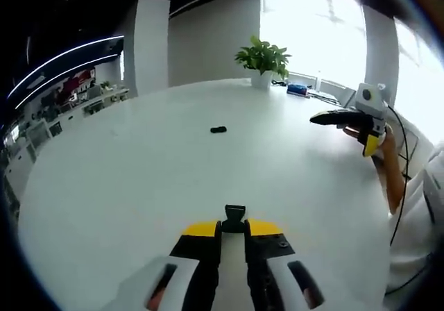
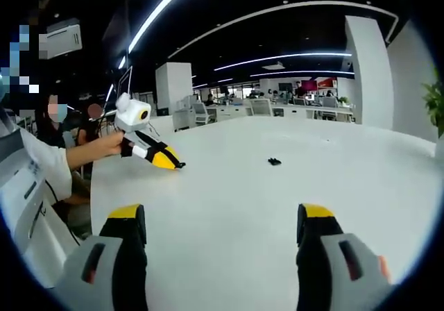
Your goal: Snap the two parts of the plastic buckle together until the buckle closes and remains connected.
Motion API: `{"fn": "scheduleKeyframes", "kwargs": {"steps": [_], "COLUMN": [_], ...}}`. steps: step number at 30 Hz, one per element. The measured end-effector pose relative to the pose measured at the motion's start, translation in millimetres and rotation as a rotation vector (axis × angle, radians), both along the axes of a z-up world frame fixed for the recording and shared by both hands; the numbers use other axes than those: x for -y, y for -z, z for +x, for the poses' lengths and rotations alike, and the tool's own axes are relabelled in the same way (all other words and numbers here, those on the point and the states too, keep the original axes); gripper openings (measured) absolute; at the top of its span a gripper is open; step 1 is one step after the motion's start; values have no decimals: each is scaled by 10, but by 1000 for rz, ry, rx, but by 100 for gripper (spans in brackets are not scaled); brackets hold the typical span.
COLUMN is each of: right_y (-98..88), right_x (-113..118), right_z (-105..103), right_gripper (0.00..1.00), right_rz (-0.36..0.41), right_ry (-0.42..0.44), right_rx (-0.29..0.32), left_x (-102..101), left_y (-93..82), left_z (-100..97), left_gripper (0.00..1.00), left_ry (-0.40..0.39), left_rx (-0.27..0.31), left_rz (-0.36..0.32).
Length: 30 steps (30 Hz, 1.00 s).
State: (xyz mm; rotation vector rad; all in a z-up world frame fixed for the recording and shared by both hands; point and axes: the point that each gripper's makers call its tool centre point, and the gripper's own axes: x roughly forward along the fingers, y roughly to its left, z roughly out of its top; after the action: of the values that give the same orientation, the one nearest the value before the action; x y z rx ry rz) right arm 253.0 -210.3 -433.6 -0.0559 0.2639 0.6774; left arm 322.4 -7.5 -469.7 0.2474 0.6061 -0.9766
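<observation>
In the left gripper view, the left hand-held gripper [image 1: 234, 229] is pinched narrow on a small black plastic buckle part [image 1: 234, 215], whose free end points forward along the jaws, out over the round white worktop [image 1: 139, 179]. The second small black plastic buckle part [image 1: 218, 129] lies loose farther out on that surface, its long axis apparently running left to right, though it is too small to be sure. In the right gripper view, the right hand-held gripper [image 2: 222, 238] stands wide with nothing between its jaws, the loose part [image 2: 275, 162] well ahead. Both pieces look light, stiff and slick; grip the body sides, leaving the mating end free.
</observation>
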Motion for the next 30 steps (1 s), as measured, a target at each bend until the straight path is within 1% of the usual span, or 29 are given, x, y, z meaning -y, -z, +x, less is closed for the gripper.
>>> {"fn": "scheduleKeyframes", "kwargs": {"steps": [2, 5, 9, 12, 14, 18, 22, 23, 24, 26, 27, 29, 30], "right_y": [-2, -5, -11, -49, -58, -53, -86, -106, -112, -122, -126, -127, -115], "right_x": [-17, -47, -109, -139, -139, -102, -91, -96, -94, -98, -98, -98, -120], "right_z": [8, 49, 120, 181, 222, 336, 457, 485, 513, 561, 582, 617, 624], "right_gripper": [89, 89, 90, 90, 90, 90, 90, 90, 90, 90, 90, 90, 90], "right_rz": [-2, -1, 23, 58, 66, 75, 113, 119, 121, 118, 115, 114, 113], "right_ry": [-7, -20, -55, -70, -75, -66, -78, -87, -93, -109, -118, -129, -155], "right_rx": [0, 3, 6, 17, 18, 12, 14, 28, 30, 30, 35, 33, 24], "left_x": [-3, 16, 21, 27, 24, 31, 78, 80, 102, 126, 135, 161, 185], "left_y": [-25, -57, -80, -125, -143, -165, -123, -111, -94, -63, -42, -30, -20], "left_z": [14, 20, 64, 106, 127, 180, 195, 215, 185, 173, 158, 134, 102], "left_gripper": [11, 11, 11, 11, 11, 11, 11, 11, 11, 11, 11, 11, 11], "left_ry": [4, 19, 27, 29, 31, 38, 89, 89, 138, 160, 190, 212, 242], "left_rx": [11, 8, 23, 23, 23, 44, 71, 68, 79, 82, 83, 69, 73], "left_rz": [6, -5, -7, -41, -54, -66, -49, -48, -36, -30, -21, -32, -30]}}
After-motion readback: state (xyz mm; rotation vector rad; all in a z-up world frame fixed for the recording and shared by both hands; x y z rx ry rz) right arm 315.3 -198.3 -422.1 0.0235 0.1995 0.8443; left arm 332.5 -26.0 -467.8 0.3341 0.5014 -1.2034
